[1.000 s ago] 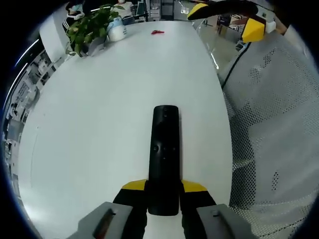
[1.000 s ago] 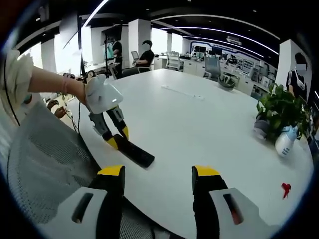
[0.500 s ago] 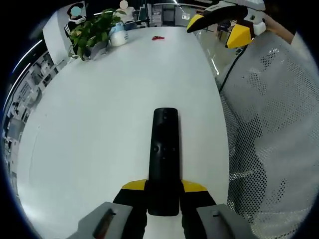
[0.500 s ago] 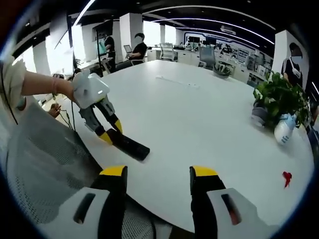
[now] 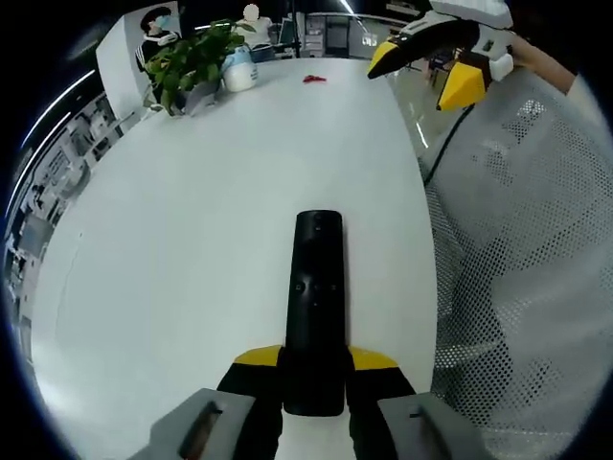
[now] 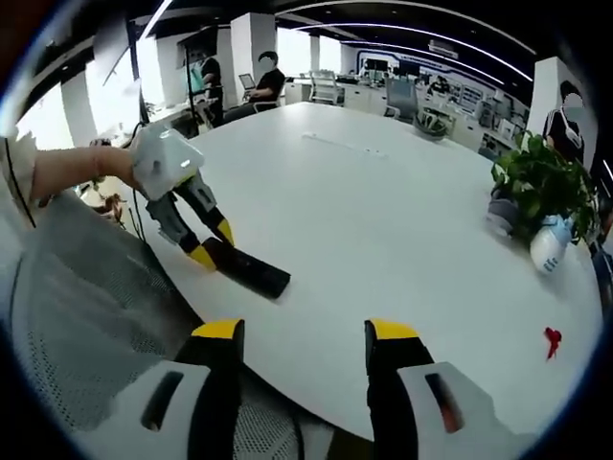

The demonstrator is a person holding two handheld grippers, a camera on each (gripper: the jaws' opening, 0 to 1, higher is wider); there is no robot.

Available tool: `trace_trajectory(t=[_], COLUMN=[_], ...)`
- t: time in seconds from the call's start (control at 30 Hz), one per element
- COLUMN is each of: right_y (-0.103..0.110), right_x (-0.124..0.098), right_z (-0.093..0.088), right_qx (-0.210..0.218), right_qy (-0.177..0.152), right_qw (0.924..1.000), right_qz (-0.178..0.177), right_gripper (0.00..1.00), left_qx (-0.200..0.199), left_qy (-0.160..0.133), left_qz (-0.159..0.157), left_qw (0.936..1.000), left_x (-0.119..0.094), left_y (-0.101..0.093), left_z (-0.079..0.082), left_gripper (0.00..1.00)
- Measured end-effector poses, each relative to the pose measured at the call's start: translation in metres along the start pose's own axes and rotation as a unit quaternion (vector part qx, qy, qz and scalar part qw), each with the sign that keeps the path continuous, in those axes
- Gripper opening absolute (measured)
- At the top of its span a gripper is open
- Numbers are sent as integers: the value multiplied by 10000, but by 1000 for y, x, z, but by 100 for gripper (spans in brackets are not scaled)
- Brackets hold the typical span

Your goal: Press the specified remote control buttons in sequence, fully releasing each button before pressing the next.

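The left claw (image 5: 314,369) is closed on the near end of the black remote (image 5: 316,302). In the left gripper view the remote runs up the middle of the frame, lying flat over the white table (image 5: 192,240). In the right gripper view it sits at the left middle of the frame, close to the table's near edge, with the left claw (image 6: 215,257) pinching its end.

The right claw (image 6: 302,335) is open and holds nothing. It hangs in the air at the bottom of its own view, well apart from the remote. It also shows at the upper right of the left gripper view.

I think no button is being pressed now. The next move calls for bringing one tip of the right claw down onto the right button.

The table has lots of open room. A plant (image 6: 541,187), a spray bottle (image 6: 546,257) and a small red thing (image 6: 550,337) sit far off at the right of the right gripper view. A mesh chair (image 5: 517,249) is just beside the table edge.
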State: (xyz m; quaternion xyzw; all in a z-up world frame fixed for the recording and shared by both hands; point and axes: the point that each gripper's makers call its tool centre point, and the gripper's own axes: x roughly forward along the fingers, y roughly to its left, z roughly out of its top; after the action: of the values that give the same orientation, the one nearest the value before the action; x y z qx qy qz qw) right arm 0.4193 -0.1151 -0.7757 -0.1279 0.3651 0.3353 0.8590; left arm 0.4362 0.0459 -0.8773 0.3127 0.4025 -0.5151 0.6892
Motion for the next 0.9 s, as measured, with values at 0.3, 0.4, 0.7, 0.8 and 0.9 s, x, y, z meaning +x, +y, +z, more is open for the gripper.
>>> trace_trajectory(t=[0.3, 0.4, 0.7, 0.8, 0.9], right_y=[20, 23, 29, 30, 31], right_x=[8, 13, 30, 34, 37], right_z=[-11, -10, -1, -3, -4], right_qx=[-819, -1120, -1286, -1335, -1343], right_qy=[693, 859, 1080, 1186, 1255], right_qw=[9937, 9893, 9838, 9815, 9802], right_qz=[312, 367, 627, 694, 744], right_gripper=[49, 45, 38, 36, 34], left_qx=[-82, -102, -48, -22, 23], left_qy=[-221, -296, -358, -349, -344], left_qz=[11, -3, -37, -46, -66], left_qw=[9997, 9995, 9993, 9994, 9994], left_x=[-1, -1, 0, 0, 0], left_y=[-1, 0, -2, -3, -4], left_z=[0, 0, 0, 1, 1], left_gripper=[24, 24, 24, 24, 24])
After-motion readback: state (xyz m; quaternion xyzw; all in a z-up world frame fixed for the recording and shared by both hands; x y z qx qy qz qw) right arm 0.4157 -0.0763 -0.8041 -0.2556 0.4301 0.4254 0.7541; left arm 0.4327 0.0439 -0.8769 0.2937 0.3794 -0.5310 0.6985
